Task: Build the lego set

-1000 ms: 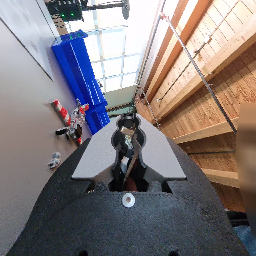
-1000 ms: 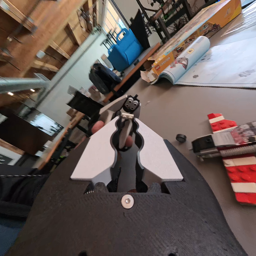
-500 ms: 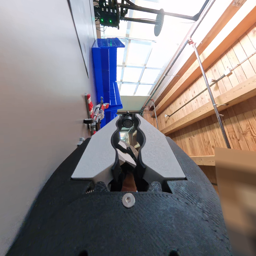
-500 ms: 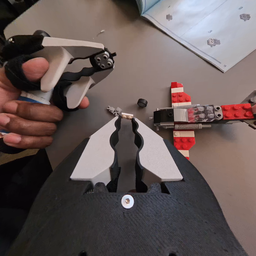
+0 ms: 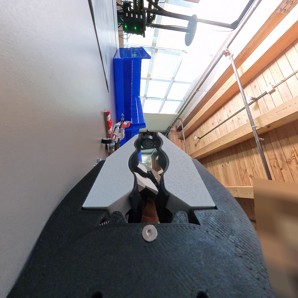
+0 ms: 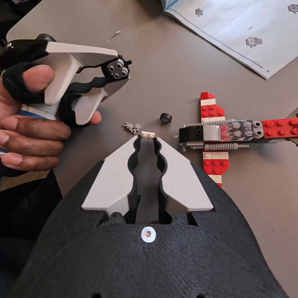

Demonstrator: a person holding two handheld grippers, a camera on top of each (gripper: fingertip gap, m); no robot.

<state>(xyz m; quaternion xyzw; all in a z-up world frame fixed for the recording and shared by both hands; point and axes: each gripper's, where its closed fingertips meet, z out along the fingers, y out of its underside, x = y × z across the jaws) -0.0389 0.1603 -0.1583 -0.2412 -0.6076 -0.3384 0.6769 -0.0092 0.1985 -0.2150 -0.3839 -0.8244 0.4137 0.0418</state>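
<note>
Beside open right tongs: white plate, grey clips; left tongs clamp wheel.

Right gripper now over table.

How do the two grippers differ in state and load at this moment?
The left gripper is shut on a small black-and-grey round lego assembly and held off the table; the right gripper has its jaws open and empty, tips next to a white plate lying on the table. Both share the same grey-and-black build.
</note>
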